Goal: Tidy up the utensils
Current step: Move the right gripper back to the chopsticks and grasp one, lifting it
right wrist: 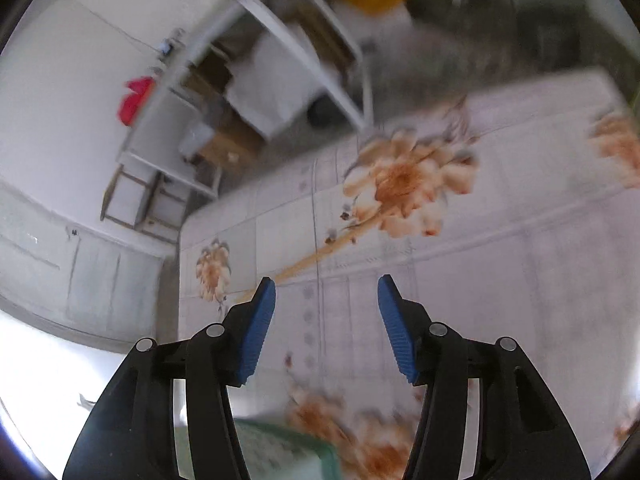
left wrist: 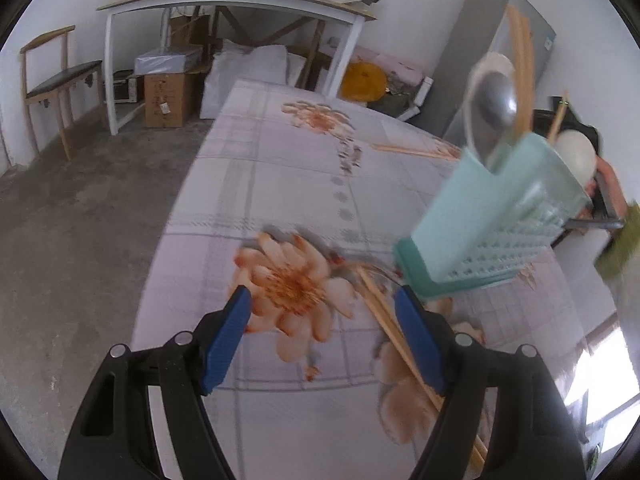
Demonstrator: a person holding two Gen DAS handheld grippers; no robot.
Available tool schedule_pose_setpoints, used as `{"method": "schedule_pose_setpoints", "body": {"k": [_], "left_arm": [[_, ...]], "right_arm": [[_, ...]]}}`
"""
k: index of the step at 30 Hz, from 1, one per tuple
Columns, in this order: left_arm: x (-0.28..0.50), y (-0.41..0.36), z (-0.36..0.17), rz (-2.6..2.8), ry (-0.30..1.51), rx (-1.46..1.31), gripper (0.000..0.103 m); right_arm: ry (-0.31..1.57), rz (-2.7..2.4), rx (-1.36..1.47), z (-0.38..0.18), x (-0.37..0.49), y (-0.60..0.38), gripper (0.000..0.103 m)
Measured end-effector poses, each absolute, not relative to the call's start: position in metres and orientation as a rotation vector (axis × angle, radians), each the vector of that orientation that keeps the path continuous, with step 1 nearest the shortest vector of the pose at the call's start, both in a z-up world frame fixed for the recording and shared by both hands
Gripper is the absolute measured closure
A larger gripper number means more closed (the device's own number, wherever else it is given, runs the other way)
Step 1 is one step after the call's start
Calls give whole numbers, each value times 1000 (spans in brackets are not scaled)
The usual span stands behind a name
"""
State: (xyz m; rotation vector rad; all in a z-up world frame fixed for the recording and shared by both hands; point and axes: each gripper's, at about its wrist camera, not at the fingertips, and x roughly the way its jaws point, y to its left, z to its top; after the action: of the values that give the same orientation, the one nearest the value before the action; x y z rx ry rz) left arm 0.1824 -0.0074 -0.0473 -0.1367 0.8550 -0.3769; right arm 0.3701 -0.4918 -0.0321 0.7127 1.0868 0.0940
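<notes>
The left wrist view looks forward and down along its fingers over the floral tablecloth (left wrist: 280, 184), level with the room, with the white desk (left wrist: 236, 0) at 12 o'clock and the teal utensil holder (left wrist: 492, 216) close at 3 o'clock. The right wrist view is rolled and blurred, hanging above the same tablecloth (right wrist: 500, 280), the desk (right wrist: 256, 64) tilted toward 11 o'clock. Both share the cloth, the desk and the holder (right wrist: 280, 452), here at 6 o'clock.

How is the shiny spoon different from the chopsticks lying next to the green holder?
The metal spoon is grey, shiny and round-headed; the loose chopsticks are tan, wooden, thin and straight. The spoon stands up inside the green holder; the chopsticks lie flat on the flowered tablecloth. Both are eating utensils.
</notes>
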Motion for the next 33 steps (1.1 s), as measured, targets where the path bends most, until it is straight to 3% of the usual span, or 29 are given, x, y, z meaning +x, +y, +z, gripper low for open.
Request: {"method": "schedule_pose_setpoints", "body": {"k": [8, 16, 26, 31, 33], "left_arm": [[189, 8, -47, -340, 860, -175, 31], [191, 8, -50, -352, 872, -194, 31], [192, 13, -58, -322, 887, -193, 31], [189, 16, -58, -313, 885, -194, 31], [188, 17, -56, -312, 882, -193, 31]], "right_arm": [[1381, -15, 761, -97, 427, -469, 62], [1374, -90, 623, -80, 452, -449, 73], [1332, -168, 150, -63, 488, -376, 83], [1278, -148, 182, -63, 482, -368, 98], [1245, -122, 242, -64, 470, -378, 99]]}}
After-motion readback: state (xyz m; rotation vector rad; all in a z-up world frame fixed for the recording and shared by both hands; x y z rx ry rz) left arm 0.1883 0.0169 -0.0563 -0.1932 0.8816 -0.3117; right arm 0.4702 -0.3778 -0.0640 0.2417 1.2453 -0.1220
